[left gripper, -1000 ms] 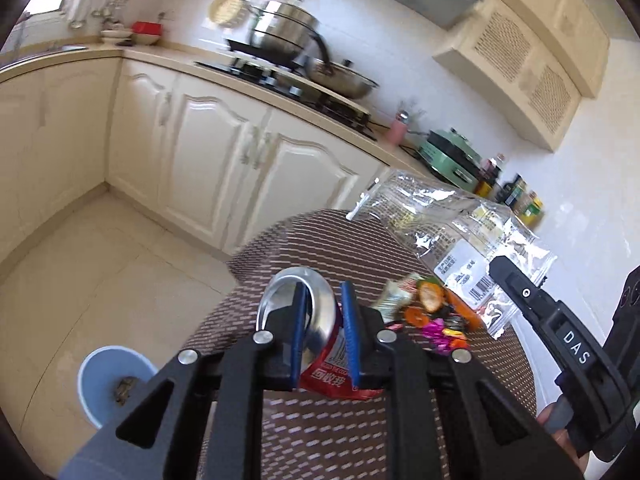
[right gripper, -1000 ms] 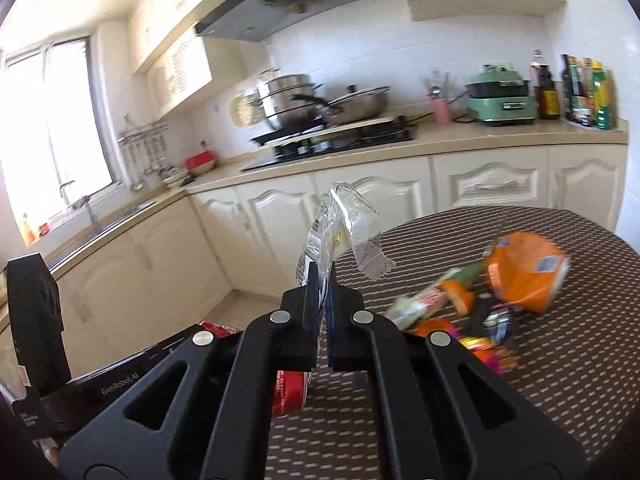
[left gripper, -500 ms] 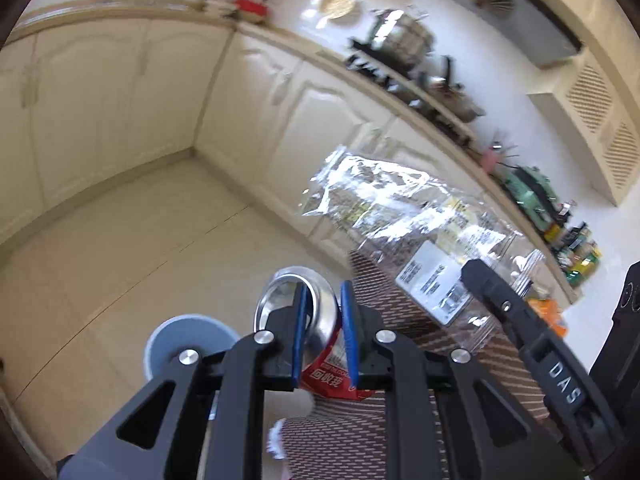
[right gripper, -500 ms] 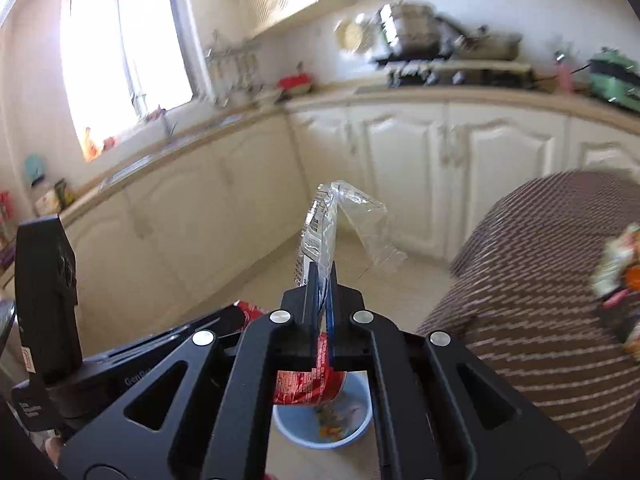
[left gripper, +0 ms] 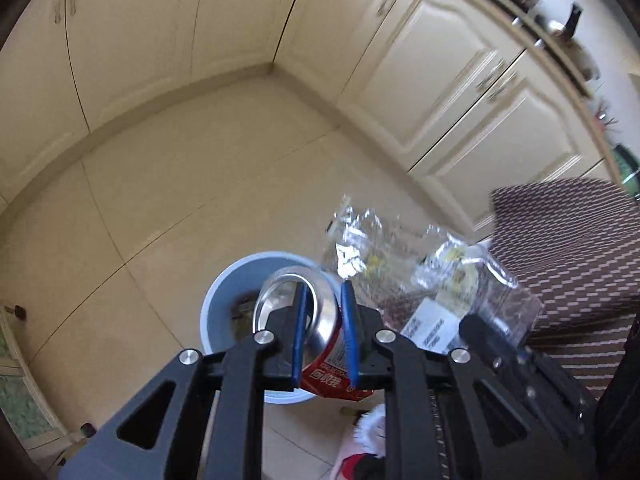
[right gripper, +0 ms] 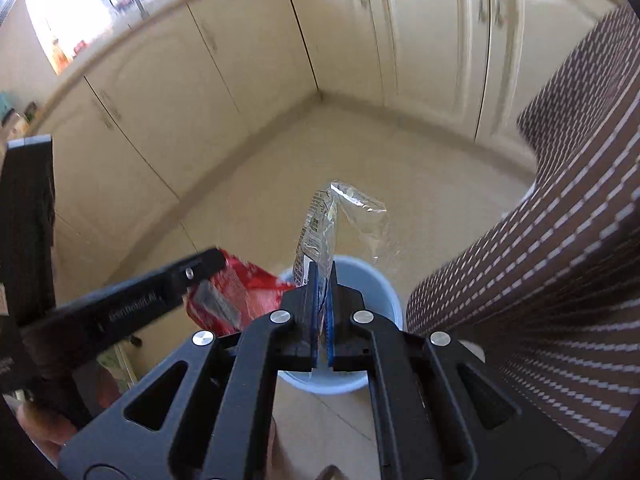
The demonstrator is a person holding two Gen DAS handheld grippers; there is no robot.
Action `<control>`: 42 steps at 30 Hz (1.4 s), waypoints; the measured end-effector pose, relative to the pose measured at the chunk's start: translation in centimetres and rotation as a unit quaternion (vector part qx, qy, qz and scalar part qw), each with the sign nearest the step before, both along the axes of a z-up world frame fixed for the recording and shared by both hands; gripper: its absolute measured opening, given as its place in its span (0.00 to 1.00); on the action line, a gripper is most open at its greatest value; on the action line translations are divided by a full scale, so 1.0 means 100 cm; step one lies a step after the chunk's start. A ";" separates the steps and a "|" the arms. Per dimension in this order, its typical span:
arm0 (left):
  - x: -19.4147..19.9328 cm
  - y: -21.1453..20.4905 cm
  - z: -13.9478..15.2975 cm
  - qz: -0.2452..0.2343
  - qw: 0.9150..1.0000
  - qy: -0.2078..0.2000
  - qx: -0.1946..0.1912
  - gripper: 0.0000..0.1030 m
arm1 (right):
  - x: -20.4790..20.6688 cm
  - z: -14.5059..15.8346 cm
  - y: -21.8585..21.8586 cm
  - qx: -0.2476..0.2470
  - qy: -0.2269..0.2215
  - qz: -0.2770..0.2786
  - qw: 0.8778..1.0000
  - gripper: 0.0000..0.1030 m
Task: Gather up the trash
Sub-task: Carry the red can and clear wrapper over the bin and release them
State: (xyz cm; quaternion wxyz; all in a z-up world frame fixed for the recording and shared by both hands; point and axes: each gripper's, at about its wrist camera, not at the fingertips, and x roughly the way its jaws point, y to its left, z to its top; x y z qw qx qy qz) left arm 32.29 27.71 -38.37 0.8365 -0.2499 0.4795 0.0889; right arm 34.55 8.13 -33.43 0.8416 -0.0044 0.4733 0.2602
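My left gripper (left gripper: 323, 294) is shut on a crushed red drink can (left gripper: 316, 320) and holds it above a light blue bin (left gripper: 224, 300) on the floor. My right gripper (right gripper: 322, 270) is shut on a clear plastic wrapper (right gripper: 324, 220) and holds it over the same bin (right gripper: 384, 292). The can (right gripper: 232, 292) and the left gripper's finger show at the left of the right wrist view. The wrapper (left gripper: 420, 280) shows to the right of the can in the left wrist view. The bin holds some dark trash.
The table with its brown woven cloth (left gripper: 568, 240) stands to the right of the bin; it also shows in the right wrist view (right gripper: 560, 240). Cream cabinets (left gripper: 440, 80) line the walls around the tiled floor (left gripper: 160, 200).
Both grippers have swung away from the table and tilted down towards the floor, carrying the can and the wrapper. The bin now sits right beneath them.
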 end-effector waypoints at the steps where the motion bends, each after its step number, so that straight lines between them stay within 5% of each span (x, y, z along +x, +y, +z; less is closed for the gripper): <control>1: 0.003 0.001 -0.009 -0.001 1.000 0.008 0.002 0.15 | 0.003 -0.012 0.002 -0.004 0.011 0.000 1.000 0.03; 11: 0.040 0.000 -0.074 -0.008 0.996 0.093 -0.011 0.19 | 0.030 -0.075 0.007 -0.032 0.073 -0.006 0.997 0.03; 13: 0.041 -0.001 -0.081 -0.009 0.994 0.105 -0.015 0.28 | 0.037 -0.081 0.008 -0.034 0.078 -0.008 0.996 0.03; 39: 0.025 0.019 -0.081 0.025 0.993 0.117 -0.019 0.41 | 0.041 -0.104 0.042 -0.027 0.098 0.006 0.995 0.04; 42: 0.022 0.021 -0.075 0.024 0.994 0.108 -0.019 0.41 | 0.040 -0.104 0.043 -0.029 0.099 0.007 0.995 0.13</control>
